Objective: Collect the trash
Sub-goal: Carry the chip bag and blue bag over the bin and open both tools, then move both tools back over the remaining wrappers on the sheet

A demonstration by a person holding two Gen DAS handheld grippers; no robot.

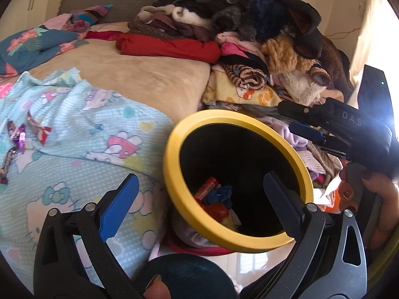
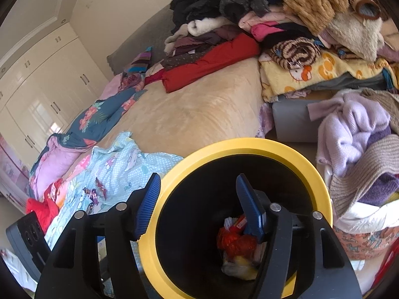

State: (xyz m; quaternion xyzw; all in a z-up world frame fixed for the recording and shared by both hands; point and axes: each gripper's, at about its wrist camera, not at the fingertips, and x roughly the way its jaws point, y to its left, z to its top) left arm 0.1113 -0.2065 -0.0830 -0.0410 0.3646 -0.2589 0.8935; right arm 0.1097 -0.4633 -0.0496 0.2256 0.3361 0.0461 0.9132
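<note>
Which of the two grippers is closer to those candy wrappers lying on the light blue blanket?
Left. The left gripper hangs at the yellow-rimmed bin's blanket side, with the wrappers off to its left. The right gripper straddles the bin's rim, farther from them.

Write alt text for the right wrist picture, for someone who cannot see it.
The right tool hangs open and empty over a yellow-rimmed bin holding crumpled wrappers. Behind it lies a bed with a beige blanket, a pale blue cartoon sheet with a few loose wrappers, and heaped clothes.
</note>
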